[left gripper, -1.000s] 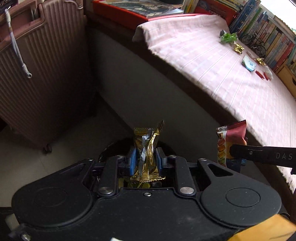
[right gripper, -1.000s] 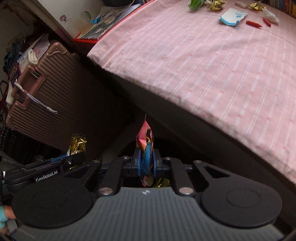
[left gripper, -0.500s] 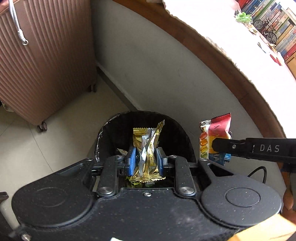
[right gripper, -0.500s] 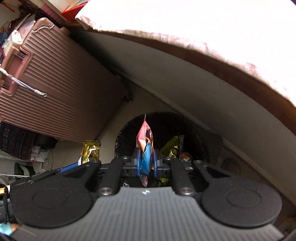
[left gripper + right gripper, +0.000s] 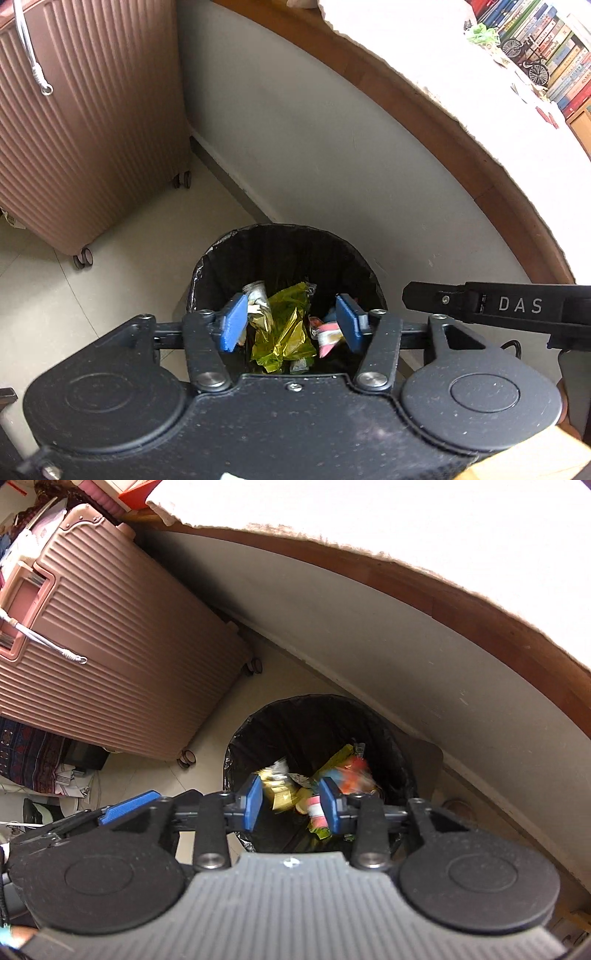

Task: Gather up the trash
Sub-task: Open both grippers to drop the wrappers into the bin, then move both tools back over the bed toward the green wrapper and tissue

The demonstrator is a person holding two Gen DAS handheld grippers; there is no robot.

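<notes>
Wrappers — gold foil wrapper [image 5: 282,332] and red snack packet [image 5: 354,773] — lie in black-lined trash bin [image 5: 284,243] below left gripper [image 5: 291,323] and right gripper [image 5: 291,801], jaws just opened, nothing held.

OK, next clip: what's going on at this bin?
A person holds both grippers over a black-lined trash bin on the floor beside a pink suitcase. The left gripper and right gripper have just been opening, and nothing sits between their pads now. A gold wrapper and a red snack packet, blurred, lie among the trash inside.
</notes>
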